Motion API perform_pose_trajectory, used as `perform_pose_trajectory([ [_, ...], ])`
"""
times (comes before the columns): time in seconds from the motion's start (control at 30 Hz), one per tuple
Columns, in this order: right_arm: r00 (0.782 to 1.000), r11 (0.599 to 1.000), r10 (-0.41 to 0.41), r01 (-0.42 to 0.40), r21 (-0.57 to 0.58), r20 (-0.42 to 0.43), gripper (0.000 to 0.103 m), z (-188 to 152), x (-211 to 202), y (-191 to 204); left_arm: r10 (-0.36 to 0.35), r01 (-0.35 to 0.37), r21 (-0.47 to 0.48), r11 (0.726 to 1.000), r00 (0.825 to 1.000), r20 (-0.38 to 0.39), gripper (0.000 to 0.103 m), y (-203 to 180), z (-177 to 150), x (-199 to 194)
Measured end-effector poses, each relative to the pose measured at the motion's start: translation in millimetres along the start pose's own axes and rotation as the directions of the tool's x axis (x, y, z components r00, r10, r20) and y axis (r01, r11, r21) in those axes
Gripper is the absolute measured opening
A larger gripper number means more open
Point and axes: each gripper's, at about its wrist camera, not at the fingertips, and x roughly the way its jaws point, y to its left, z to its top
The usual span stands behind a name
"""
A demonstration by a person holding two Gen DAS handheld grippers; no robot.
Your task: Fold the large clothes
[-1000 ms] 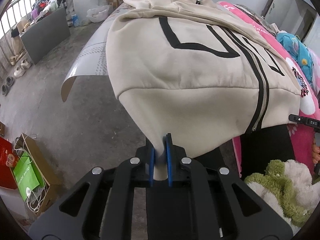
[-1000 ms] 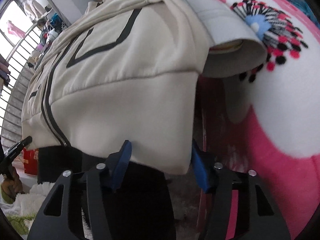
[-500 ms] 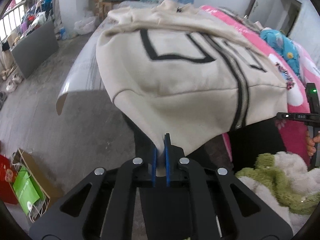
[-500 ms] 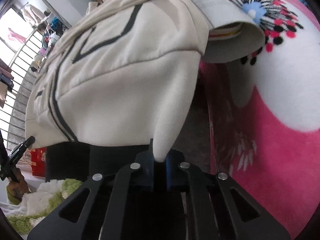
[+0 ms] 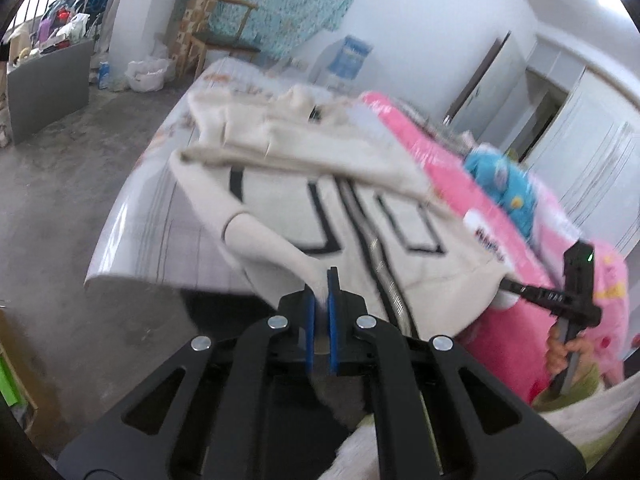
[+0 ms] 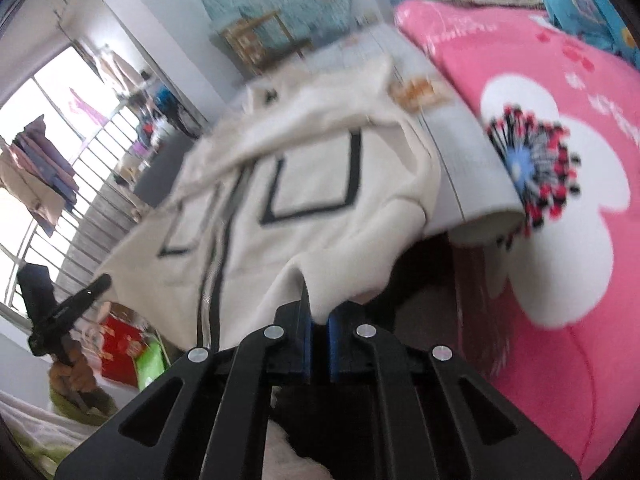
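Observation:
A cream zip-up hoodie (image 5: pixel 360 216) with black line patterns lies on a table, sleeves folded across its chest. My left gripper (image 5: pixel 321 280) is shut on the left corner of its bottom hem and holds it lifted. My right gripper (image 6: pixel 318 312) is shut on the right corner of the hem of the hoodie (image 6: pixel 304 200), also raised. The right gripper also shows at the right of the left wrist view (image 5: pixel 576 300), and the left gripper at the left of the right wrist view (image 6: pixel 60 312). Both views are blurred.
The table has a pale striped cover (image 5: pixel 160 220), and a pink flowered blanket (image 6: pixel 560 160) lies beside the hoodie. A blue plush toy (image 5: pixel 504 188) lies on the blanket. A wooden chair (image 5: pixel 216 28) stands at the far wall. Red and green bags (image 6: pixel 132 356) sit on the floor.
The right gripper closed on the hem corner. Both grippers have lifted the hem up and forward over the hoodie, so the views now look across the table toward the far wall.

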Motion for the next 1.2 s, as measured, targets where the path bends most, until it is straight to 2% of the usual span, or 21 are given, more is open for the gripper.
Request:
perform_pose_trajectory([
  [0.13,0.997,0.998,0.055,-0.057,0.024,0.062,0.006,24,-5,2,-0.069,0.073,-0.067,0.995,0.996,0.060,0.005,10,24,0],
  [0.3,0.985,0.991,0.115,-0.122,0.047,0.130,0.006,58,-5,-3,-0.098,0.111,-0.113,0.987,0.988,0.119,0.005,25,59,8],
  [0.53,0.974,0.978,0.167,-0.184,0.102,0.156,0.006,119,29,-9,-0.072,0.088,-0.103,0.991,0.986,0.153,0.005,39,105,33],
  [0.63,0.968,0.964,0.196,-0.219,0.152,0.154,0.006,145,54,-20,-0.039,0.056,-0.125,0.991,0.990,0.137,0.005,53,121,53],
  [0.73,0.974,0.959,0.178,-0.204,0.197,0.139,0.006,163,83,-34,-0.002,0.019,-0.166,0.986,0.994,0.105,0.005,72,132,76],
  [0.8,0.977,0.947,0.177,-0.203,0.249,0.123,0.007,171,104,-48,0.011,0.007,-0.192,0.981,0.996,0.091,0.006,86,135,87],
  [0.83,0.975,0.935,0.191,-0.215,0.283,0.111,0.007,173,113,-55,0.029,-0.014,-0.217,0.976,0.997,0.069,0.010,94,136,95],
  [0.87,0.974,0.916,0.206,-0.227,0.332,0.098,0.010,173,124,-65,0.060,-0.046,-0.238,0.970,0.997,0.051,0.013,102,135,102],
  [0.9,0.976,0.908,0.201,-0.219,0.358,0.088,0.018,173,130,-71,0.097,-0.084,-0.250,0.965,0.994,0.040,0.017,107,133,106],
  [0.93,0.982,0.898,0.174,-0.190,0.397,0.077,0.023,172,135,-79,0.123,-0.107,-0.263,0.959,0.991,0.045,0.028,112,132,105],
  [0.97,0.984,0.893,0.160,-0.178,0.413,0.079,0.033,171,134,-84,0.128,-0.107,-0.279,0.954,0.990,0.055,0.038,117,129,102],
  [1.0,0.983,0.889,0.160,-0.185,0.418,0.095,0.041,169,131,-87,0.116,-0.090,-0.298,0.950,0.991,0.070,0.040,121,127,97],
  [1.07,0.985,0.907,0.111,-0.156,0.391,0.135,0.051,165,112,-87,0.115,-0.083,-0.302,0.950,0.990,0.087,0.043,124,123,89],
  [1.17,0.989,0.952,0.005,-0.050,0.304,0.147,0.056,156,88,-78,0.150,-0.128,-0.277,0.952,0.987,0.062,0.051,121,109,79],
  [1.2,0.990,0.963,-0.051,0.014,0.268,0.131,0.058,149,81,-74,0.154,-0.137,-0.271,0.953,0.987,0.046,0.054,120,103,78],
])
